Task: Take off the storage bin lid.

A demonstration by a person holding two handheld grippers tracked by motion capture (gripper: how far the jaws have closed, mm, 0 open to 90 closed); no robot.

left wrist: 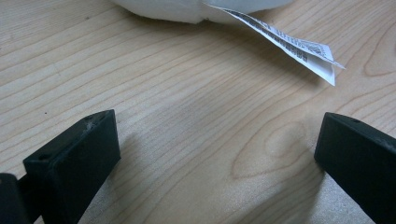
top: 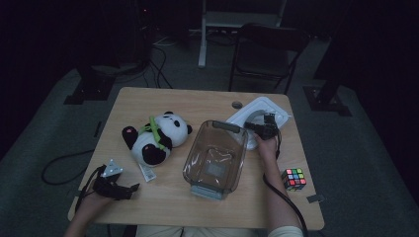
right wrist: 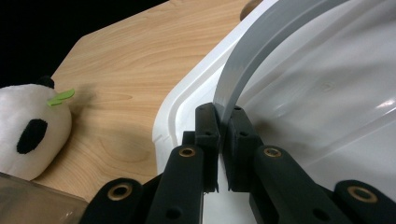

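Wooden and pale, the surface [top: 163,197] carried everything, and the work looked barely begun. At about its centre stood a clear plastic bin [top: 216,157], empty as far as I could see, its mouth open to the ceiling. At two o'clock from the bin lay its white lid [top: 244,114], one edge touching the bin's far corner, and that lid was the thing in hand. At nine o'clock from the bin a stuffed panda [top: 155,137] lay on its back, untouched, its paper tag [left wrist: 299,46] trailing toward the near edge. Well apart at four o'clock sat a small colour cube [top: 294,178], also untouched.

The right tool [right wrist: 223,122] was clenched on the lid's grey handle band [right wrist: 243,70], the two black jaws pinching the strip from either side near the lid's rim. I judged the grasp made but the lid not yet carried: it rested flat beside the bin, not on it. The left tool [left wrist: 217,154] lay released near the surface's seven o'clock corner, jaws wide apart over bare wood, holding nothing.

What remained, by my reckoning, was lifting the lid across and seating it on the bin.
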